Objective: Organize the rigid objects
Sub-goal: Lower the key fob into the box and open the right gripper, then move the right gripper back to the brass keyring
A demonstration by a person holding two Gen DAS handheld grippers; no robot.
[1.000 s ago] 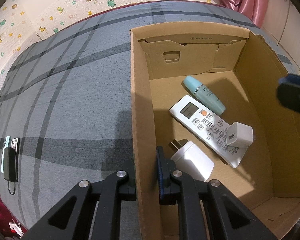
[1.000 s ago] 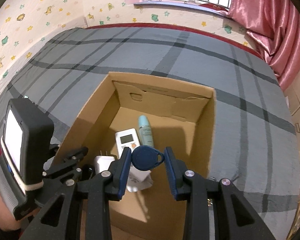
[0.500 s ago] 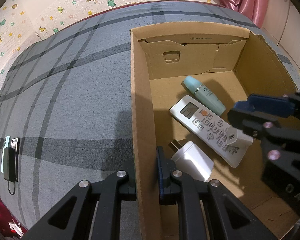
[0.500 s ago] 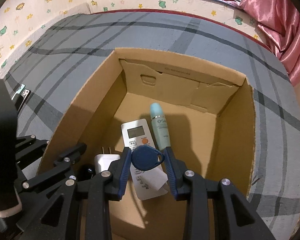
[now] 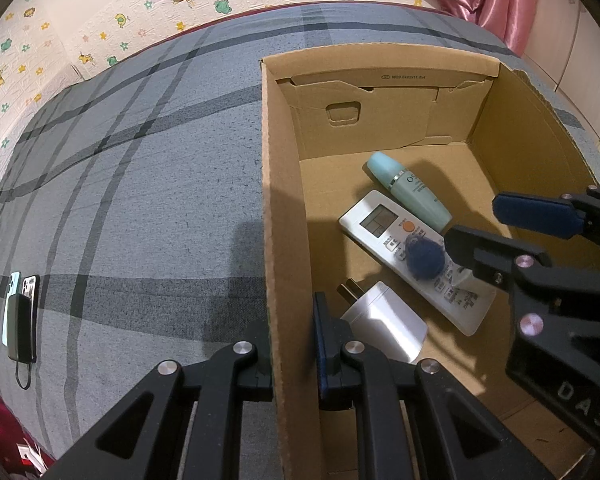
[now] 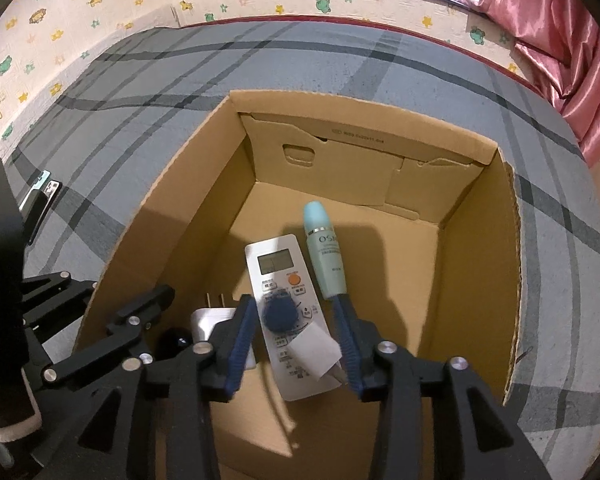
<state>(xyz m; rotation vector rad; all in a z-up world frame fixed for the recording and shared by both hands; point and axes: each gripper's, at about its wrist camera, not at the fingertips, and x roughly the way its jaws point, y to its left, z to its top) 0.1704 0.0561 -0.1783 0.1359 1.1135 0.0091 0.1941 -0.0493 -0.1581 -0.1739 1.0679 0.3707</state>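
An open cardboard box point(image 5: 286, 184) point(image 6: 476, 248) stands on the grey plaid bed. Inside lie a white remote control point(image 5: 376, 220) point(image 6: 276, 260), a pale green bottle point(image 5: 408, 192) point(image 6: 324, 248), a white plug adapter point(image 5: 384, 324) point(image 6: 210, 320) and a small white charger cube point(image 6: 314, 350). A blue key fob point(image 5: 425, 260) point(image 6: 279, 313), blurred, is on or just above the remote. My right gripper point(image 6: 296, 320) point(image 5: 496, 228) is open inside the box, its jaws either side of the fob. My left gripper point(image 5: 292, 344) is shut on the box's left wall.
Two phones and a black power bank with a cable point(image 5: 20, 316) point(image 6: 40, 200) lie on the bed to the left of the box. Wallpapered walls, a window and a pink curtain point(image 6: 572, 40) bound the bed.
My right gripper moved down into the box with the blue key fob, then opened and let it go. The left gripper kept its hold on the box wall.
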